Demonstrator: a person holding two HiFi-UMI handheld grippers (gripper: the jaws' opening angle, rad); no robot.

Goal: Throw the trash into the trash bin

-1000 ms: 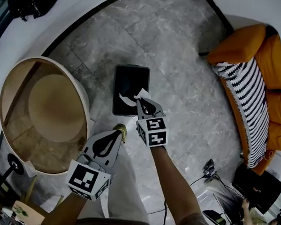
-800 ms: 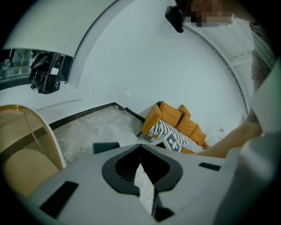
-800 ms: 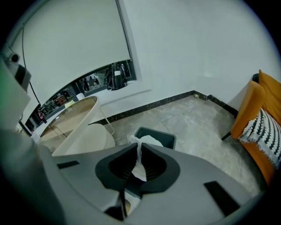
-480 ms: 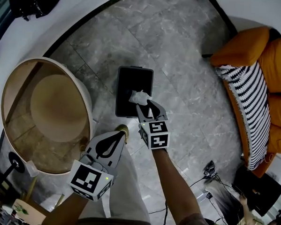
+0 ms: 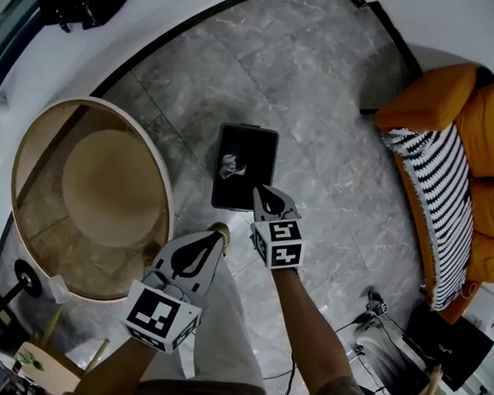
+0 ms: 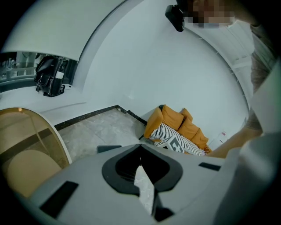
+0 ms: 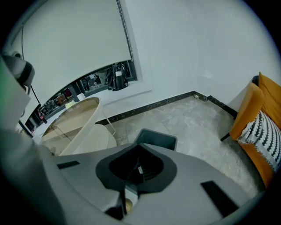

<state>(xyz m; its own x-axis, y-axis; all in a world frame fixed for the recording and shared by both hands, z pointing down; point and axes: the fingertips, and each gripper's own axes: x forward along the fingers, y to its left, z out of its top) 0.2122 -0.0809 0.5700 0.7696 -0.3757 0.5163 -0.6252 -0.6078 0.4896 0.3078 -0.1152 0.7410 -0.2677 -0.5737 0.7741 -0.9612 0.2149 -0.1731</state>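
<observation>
Trash (image 5: pixel 230 165), a crumpled white wad, down inside the black bin (image 5: pixel 262 148), toward its left wall, free of both grippers. Bin upright on the grey stone floor (image 5: pixel 320 72), open at the top, between the round tabletop (image 5: pixel 94 118) on the left and the orange sofa (image 5: pixel 426 86) on the right, closer to the tabletop. Black-and-white striped cushion (image 5: pixel 437 194) laid along the sofa's front.

Right gripper (image 5: pixel 262 193) at the bin's near right corner, seen from above overlapping the rim there, pointed down and away. Fingers pressed together, having just been closing, with nothing between them; from its own view, only the dark bin mouth past the tips.

Left gripper (image 5: pixel 212 242) nearer and further left, clear of the bin, tip just beside a shoe (image 5: pixel 218 229) on the floor. Fingers pressed together at the tips too, no item made out between them; a pale sliver showing through the slit behind the tips, too unclear to name. Bare forearm (image 5: pixel 302 336) behind the right gripper's marker cube (image 5: pixel 278 244), reaching in from the near edge.
</observation>
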